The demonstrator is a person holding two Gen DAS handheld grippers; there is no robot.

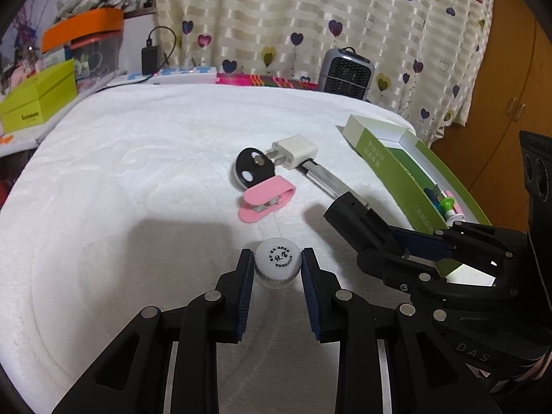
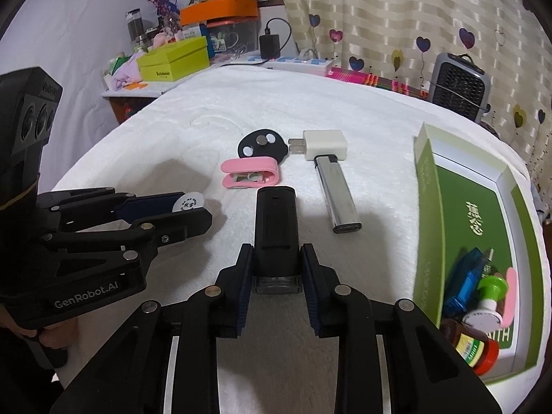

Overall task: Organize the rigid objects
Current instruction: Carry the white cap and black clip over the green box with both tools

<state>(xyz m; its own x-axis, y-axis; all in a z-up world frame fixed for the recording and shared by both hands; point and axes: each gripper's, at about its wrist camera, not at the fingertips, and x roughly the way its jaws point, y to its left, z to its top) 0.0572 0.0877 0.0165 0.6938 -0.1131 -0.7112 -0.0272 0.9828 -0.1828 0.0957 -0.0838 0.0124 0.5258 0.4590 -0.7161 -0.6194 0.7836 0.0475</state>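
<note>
My left gripper is shut on a small white bottle with a printed cap, just above the white cloth; it also shows in the right wrist view. My right gripper is shut on a black rectangular device, seen from the side in the left wrist view. On the cloth lie a black round disc, a pink clip, a white charger plug and a silver lighter. An open green box at the right holds several small items.
A grey fan heater stands at the back right by the curtain. A side table at the back left carries a lime box, an orange-lidded bin and a power strip. A wooden cabinet is at far right.
</note>
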